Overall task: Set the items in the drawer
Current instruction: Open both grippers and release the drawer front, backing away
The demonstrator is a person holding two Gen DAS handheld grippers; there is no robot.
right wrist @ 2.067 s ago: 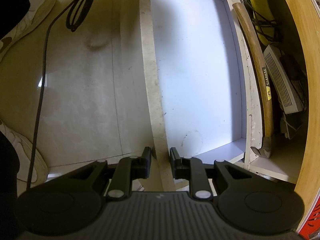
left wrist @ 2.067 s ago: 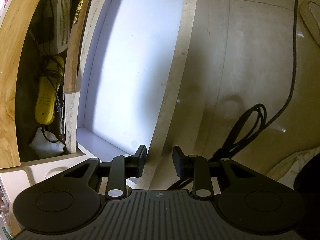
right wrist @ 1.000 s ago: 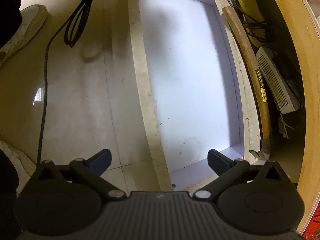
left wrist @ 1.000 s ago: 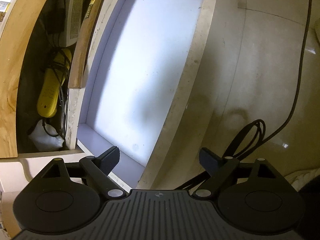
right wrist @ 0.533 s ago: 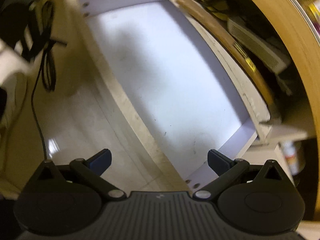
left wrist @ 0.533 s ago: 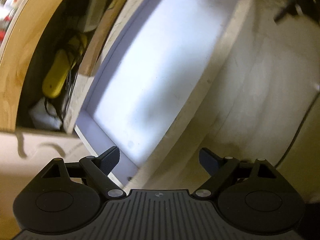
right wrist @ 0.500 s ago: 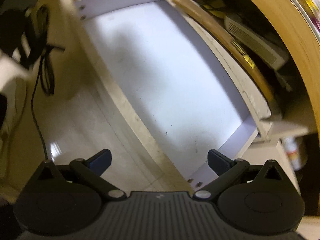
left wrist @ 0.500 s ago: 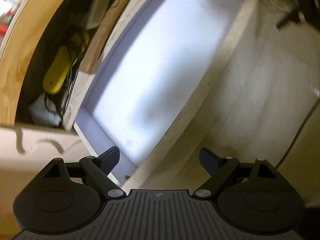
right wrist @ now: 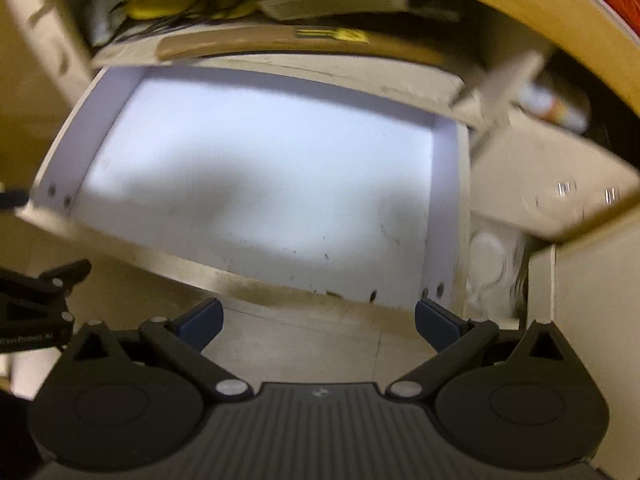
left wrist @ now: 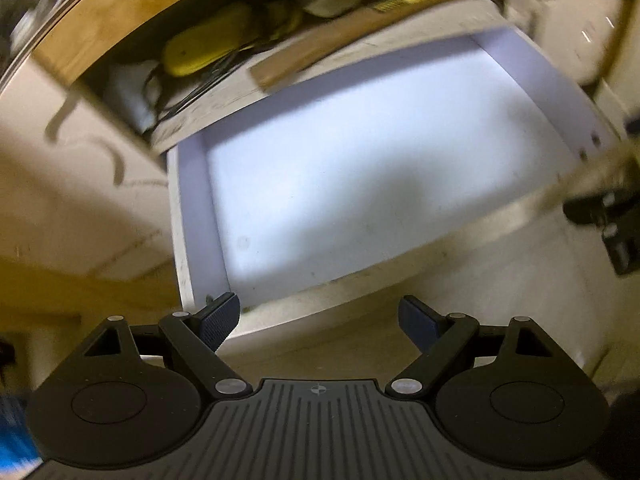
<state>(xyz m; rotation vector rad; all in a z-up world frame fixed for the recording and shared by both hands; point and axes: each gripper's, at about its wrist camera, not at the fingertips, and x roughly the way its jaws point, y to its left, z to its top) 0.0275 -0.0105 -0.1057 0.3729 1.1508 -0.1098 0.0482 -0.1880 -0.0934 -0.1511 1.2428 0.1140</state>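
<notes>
Now the white drawer (left wrist: 360, 184) sits pulled out in the middle of both views, bare inside. Both the left gripper (left wrist: 319, 322) and right gripper (right wrist: 317, 322) gape wide, holding nothing. Its board front looks stiff and heavy; grab that front edge.

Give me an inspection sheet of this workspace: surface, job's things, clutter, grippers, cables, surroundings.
Surface: pale floor beneath both grippers, scuffed.
Job's things: drawer pulled open, white bottom bare apart from small marks; no items to load seen.
Clutter: wooden-handled tool with a yellow label lying along the drawer's rear edge; yellow device and white slotted box in the recess behind.
Grippers: left gripper and right gripper both have jaws spread wide and empty.
Cables: dark cords tangled by the yellow device.
Surroundings: wooden top edge overhangs the recess; views motion-blurred.
</notes>
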